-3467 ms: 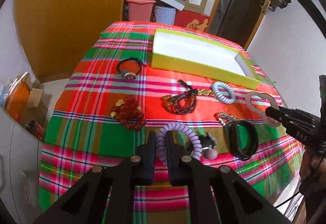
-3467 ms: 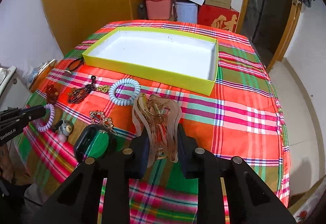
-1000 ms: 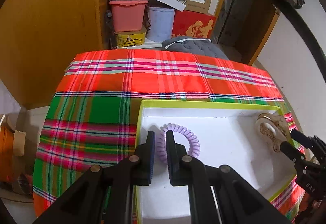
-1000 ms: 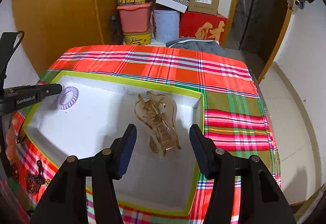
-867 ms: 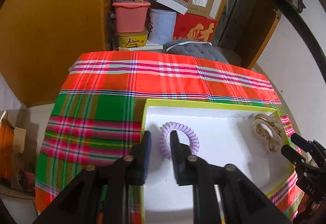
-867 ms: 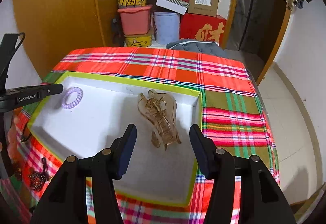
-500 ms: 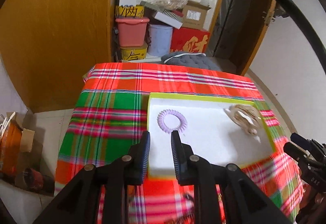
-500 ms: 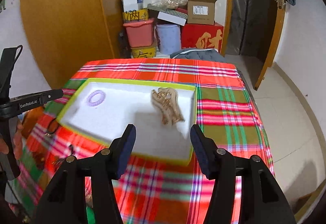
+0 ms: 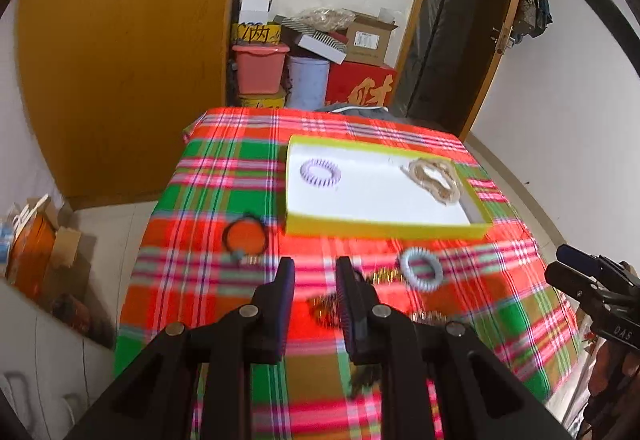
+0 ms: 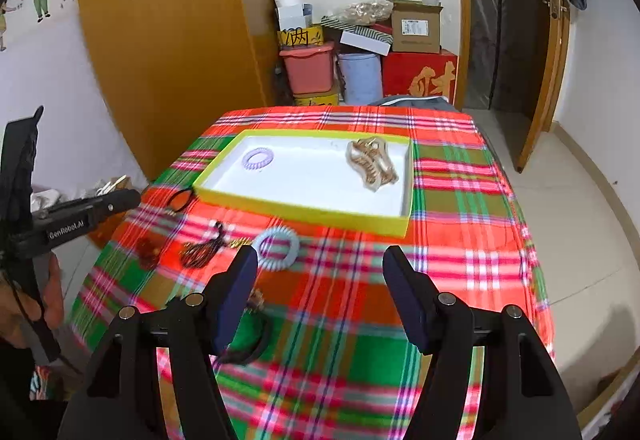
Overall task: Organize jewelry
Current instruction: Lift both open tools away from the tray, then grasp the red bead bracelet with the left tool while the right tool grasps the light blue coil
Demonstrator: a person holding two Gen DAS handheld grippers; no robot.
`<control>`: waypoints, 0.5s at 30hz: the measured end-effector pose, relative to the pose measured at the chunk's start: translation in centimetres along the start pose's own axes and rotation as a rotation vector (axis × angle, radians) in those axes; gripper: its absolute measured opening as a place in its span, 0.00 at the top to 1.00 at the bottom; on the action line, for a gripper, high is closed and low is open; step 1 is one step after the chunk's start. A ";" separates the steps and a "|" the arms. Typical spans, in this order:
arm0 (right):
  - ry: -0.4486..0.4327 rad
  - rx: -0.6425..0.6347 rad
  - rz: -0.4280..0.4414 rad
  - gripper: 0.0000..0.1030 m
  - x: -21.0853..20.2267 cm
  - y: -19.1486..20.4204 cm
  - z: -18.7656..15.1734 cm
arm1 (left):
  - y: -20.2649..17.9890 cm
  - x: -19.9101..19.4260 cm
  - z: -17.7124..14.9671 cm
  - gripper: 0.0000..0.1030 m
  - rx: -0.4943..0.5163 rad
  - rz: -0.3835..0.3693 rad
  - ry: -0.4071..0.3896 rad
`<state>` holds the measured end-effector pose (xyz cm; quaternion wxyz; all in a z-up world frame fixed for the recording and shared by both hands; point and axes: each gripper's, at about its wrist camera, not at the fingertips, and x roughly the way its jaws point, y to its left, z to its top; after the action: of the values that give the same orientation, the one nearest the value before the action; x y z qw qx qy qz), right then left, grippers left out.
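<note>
Both tools hung empty over the tabletop (image 10: 460, 240): left tool (image 9: 314, 280) with a narrow gap, right tool (image 10: 318, 268) spread wide, its jaws just opening further. Ahead, apart from both, the purple coil tie (image 10: 258, 159) and hair claw (image 10: 372, 162) lay in the yellow tray (image 10: 304, 209).

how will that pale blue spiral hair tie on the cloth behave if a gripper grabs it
The pale blue coil hair tie looks like springy plastic, so it would likely squash and stretch rather than stay rigid. It lies flat on the plaid tablecloth, so rolling seems unlikely. Its thin open ring probably makes it light.
</note>
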<state>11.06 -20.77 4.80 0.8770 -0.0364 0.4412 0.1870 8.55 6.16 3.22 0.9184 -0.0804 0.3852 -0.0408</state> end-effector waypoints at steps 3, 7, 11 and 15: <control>0.014 0.004 0.002 0.36 -0.5 0.5 -1.0 | 0.3 -0.8 -1.1 0.80 -0.016 -0.001 0.007; 0.033 0.014 0.005 0.36 -0.7 0.8 -2.1 | 0.8 -1.4 -2.4 0.80 -0.037 -0.003 0.027; 0.052 0.013 0.003 0.36 -0.5 0.9 -2.5 | 1.5 -1.1 -3.1 0.80 -0.055 -0.004 0.048; 0.065 0.015 -0.002 0.36 -0.1 0.8 -2.5 | 2.3 -0.8 -3.3 0.80 -0.081 -0.004 0.054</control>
<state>8.84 -20.59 3.42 0.8626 -0.0362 0.4708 0.1816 5.70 8.14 1.07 0.9036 -0.1171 0.4111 -0.0293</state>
